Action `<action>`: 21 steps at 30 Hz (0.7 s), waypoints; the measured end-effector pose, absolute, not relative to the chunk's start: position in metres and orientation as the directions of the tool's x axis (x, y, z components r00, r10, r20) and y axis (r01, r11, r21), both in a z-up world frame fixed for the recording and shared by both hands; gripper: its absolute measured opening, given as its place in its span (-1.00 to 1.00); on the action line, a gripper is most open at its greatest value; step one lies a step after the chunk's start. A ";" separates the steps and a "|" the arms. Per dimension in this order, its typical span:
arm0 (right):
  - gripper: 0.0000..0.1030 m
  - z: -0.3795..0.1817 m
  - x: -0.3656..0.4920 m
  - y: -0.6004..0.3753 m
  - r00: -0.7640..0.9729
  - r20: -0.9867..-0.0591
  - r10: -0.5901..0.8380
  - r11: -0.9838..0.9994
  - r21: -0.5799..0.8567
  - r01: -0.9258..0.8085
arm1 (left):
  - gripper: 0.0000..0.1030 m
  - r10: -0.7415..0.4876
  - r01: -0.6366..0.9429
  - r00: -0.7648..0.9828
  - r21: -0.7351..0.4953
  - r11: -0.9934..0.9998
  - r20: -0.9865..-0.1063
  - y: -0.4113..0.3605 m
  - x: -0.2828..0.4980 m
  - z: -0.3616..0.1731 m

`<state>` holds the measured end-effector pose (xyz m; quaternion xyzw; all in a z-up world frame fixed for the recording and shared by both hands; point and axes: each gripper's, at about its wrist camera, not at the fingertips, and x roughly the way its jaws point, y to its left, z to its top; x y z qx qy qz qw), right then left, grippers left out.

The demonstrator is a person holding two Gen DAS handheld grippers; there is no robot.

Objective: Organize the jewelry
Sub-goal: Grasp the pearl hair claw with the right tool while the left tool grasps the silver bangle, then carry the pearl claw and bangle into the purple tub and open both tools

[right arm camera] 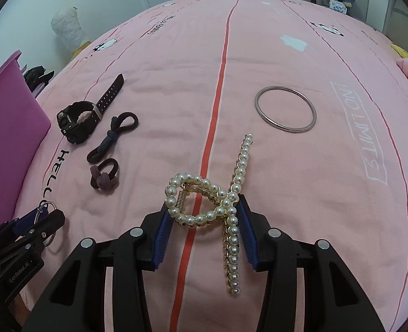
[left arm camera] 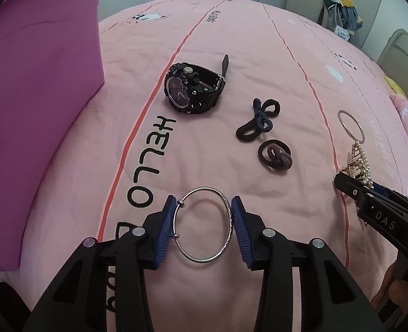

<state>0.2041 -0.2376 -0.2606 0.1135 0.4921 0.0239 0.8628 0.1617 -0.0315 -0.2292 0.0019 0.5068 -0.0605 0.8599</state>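
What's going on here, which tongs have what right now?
A person is sorting jewelry on a pink bedspread. The left tongs are shut on a silver bangle, the right tongs on a pearl hair claw. Lying loose are a black watch, two hair ties and a rose-colored bangle. A magenta box sits at the left.

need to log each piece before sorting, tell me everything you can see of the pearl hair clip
The pearl hair clip is a gold-toned metal claw clip edged with rows of white pearl beads. One beaded strand curls into a loop; a long straight strand crosses it and runs toward the camera. A coiled gold spring shows inside the loop. It sits between the blue pads of the right claw, which touch it on both sides, over the pink bedsheet and its red stripe. Whether it is lifted cannot be told.
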 end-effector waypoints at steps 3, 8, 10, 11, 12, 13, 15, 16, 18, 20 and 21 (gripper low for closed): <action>-0.16 -0.258 0.189 -0.238 0.509 -0.846 0.161 0.970 0.231 0.077 | -0.23 -0.115 0.120 0.468 -0.065 0.991 -0.876 -0.031 0.150 -0.223; -0.19 -0.244 0.159 -0.238 0.509 -0.845 0.161 0.970 0.232 0.079 | -0.23 -0.134 0.171 0.471 -0.058 0.983 -0.872 -0.036 0.125 -0.209; -0.19 -0.237 0.145 -0.239 0.513 -0.844 0.156 0.970 0.230 0.083 | -0.23 -0.147 0.187 0.479 -0.063 0.980 -0.865 -0.036 0.114 -0.200; -0.19 -0.233 0.139 -0.240 0.515 -0.843 0.153 0.970 0.227 0.084 | -0.23 -0.152 0.193 0.484 -0.065 0.979 -0.862 -0.036 0.110 -0.196; -0.19 -0.230 0.133 -0.240 0.519 -0.842 0.148 0.971 0.223 0.085 | -0.23 -0.154 0.197 0.488 -0.064 0.978 -0.859 -0.036 0.106 -0.193; -0.19 -0.227 0.126 -0.240 0.523 -0.840 0.145 0.971 0.222 0.088 | -0.23 -0.156 0.202 0.495 -0.062 0.977 -0.855 -0.035 0.101 -0.188; -0.19 -0.223 0.116 -0.242 0.527 -0.838 0.144 0.970 0.224 0.091 | -0.23 -0.159 0.203 0.507 -0.062 0.977 -0.847 -0.033 0.092 -0.180; -0.19 -0.220 0.111 -0.242 0.530 -0.837 0.140 0.970 0.222 0.095 | -0.23 -0.162 0.202 0.514 -0.064 0.977 -0.843 -0.032 0.089 -0.175; -0.19 -0.212 0.100 -0.243 0.544 -0.828 0.135 0.970 0.223 0.100 | -0.23 -0.168 0.202 0.530 -0.069 0.977 -0.831 -0.027 0.081 -0.164; -0.19 -0.202 0.091 -0.243 0.560 -0.818 0.131 0.970 0.222 0.098 | -0.23 -0.171 0.202 0.550 -0.068 0.977 -0.817 -0.023 0.074 -0.153; -0.19 -0.194 0.085 -0.242 0.573 -0.810 0.128 0.971 0.220 0.094 | -0.23 -0.171 0.201 0.561 -0.067 0.977 -0.810 -0.020 0.070 -0.147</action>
